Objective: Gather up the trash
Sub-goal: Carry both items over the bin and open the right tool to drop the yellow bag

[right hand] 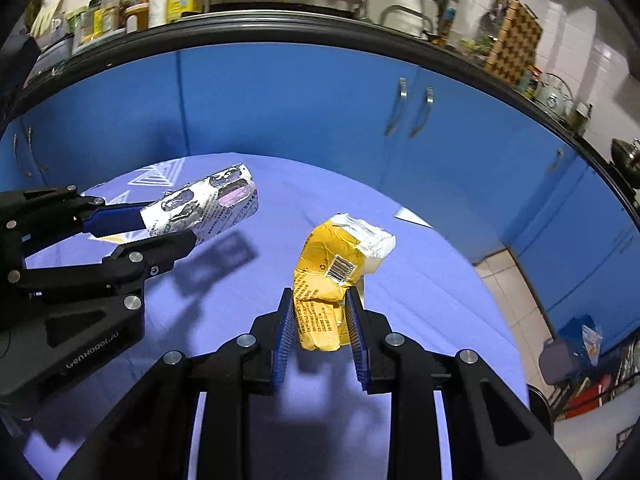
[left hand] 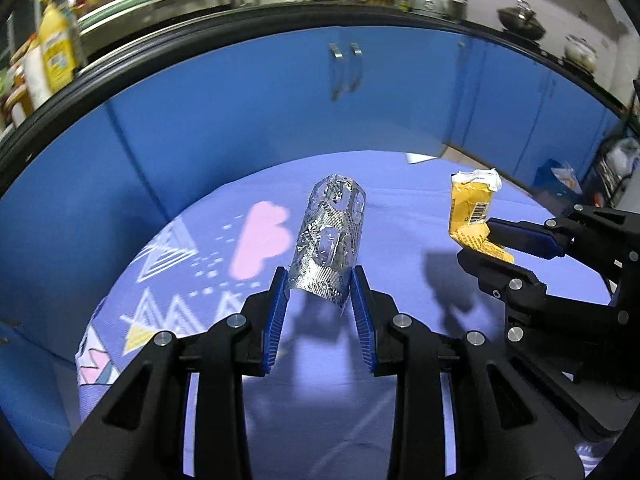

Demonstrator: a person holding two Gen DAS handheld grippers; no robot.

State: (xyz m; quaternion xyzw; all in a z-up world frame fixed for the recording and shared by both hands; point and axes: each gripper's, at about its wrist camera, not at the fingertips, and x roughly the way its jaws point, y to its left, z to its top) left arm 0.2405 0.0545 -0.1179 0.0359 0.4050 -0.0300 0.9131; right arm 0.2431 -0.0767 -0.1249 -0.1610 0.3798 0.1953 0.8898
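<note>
L gripper (left hand: 320,292) is closed on a silver blister pack (left hand: 330,236): blue ribbed pads pinch its lower edge from both sides, the curled foil sheet bowing out between them. In the L wrist view the pack stands up toward 12 o'clock from the fingertips, clear of the cloth, its shadow falling on the fabric just below. Same pack seen from the R wrist cam at approx 10 o'clock (right hand: 204,208), sticking out sideways from the L gripper (right hand: 160,232), w/ a dark shadow under it.

R gripper (right hand: 320,312) is clamped on a crumpled yellow wrapper (right hand: 332,276): pads press its lower half on both sides, gap narrow. Wrapper leans toward 1 o'clock; barcode faces the cam, torn white end on top. From the L wrist cam the wrapper (left hand: 474,212) sits at approx 2 o'clock, nipped at its bottom by the R gripper (left hand: 492,244), also lifted off the surface.

Both pieces of trash hang over a lilac tablecloth (left hand: 400,208) w/ pink and white patterns at its 9 o'clock side. Blue cabinets (right hand: 300,100) w/ metal handles run behind, 10 to 2 o'clock. Worktop above holds bottles and jars (right hand: 120,8), blurred. Dark bin-like object on the floor at 4 o'clock in the R view (right hand: 560,360), too small to tell more.
</note>
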